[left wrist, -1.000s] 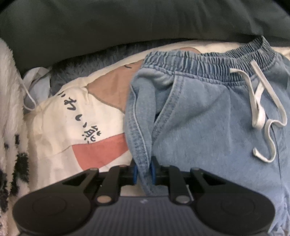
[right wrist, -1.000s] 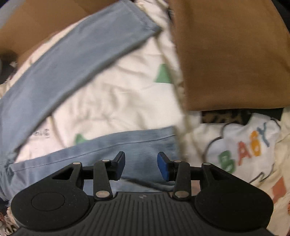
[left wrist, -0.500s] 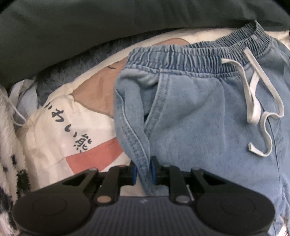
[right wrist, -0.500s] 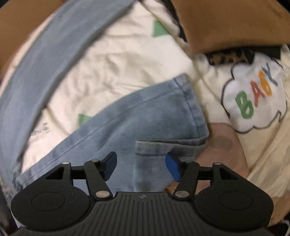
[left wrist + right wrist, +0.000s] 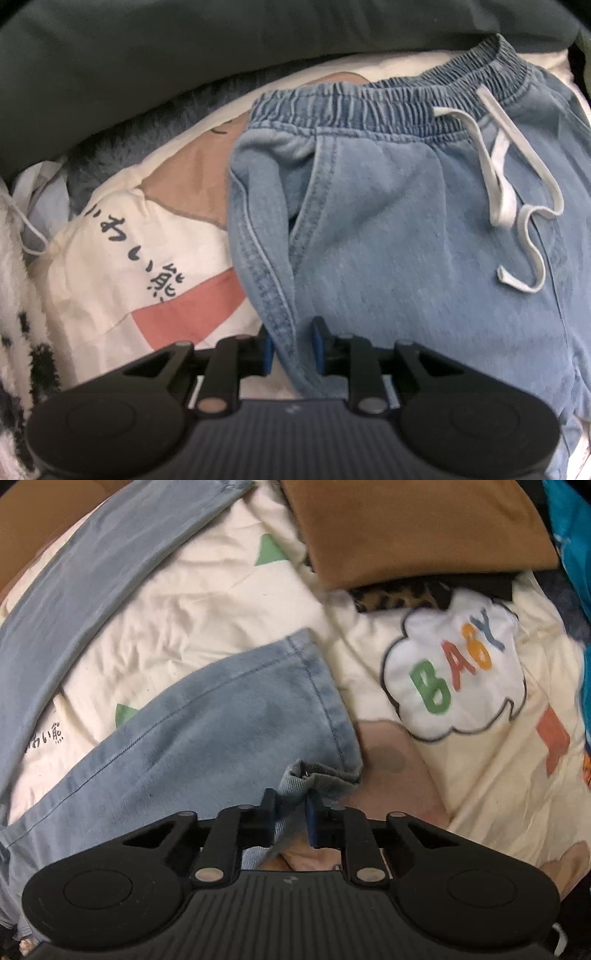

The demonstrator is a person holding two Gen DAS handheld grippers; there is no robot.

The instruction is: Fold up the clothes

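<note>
We pinch the jeans (image 5: 388, 229) side seam with the left gripper (image 5: 292, 345), hem at 6 o'clock with the right gripper (image 5: 290, 818); keep both taut, level.

Jeans (image 5: 406, 229) — lower right apparently past the frame

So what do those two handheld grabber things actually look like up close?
Both look alike. The left gripper and right gripper each have a wide, matte black ribbed body with round lobes at both sides, black linkage arms with silver pivot pins, and two short fingers tipped with blue pads. No cables or sleeves show.
</note>
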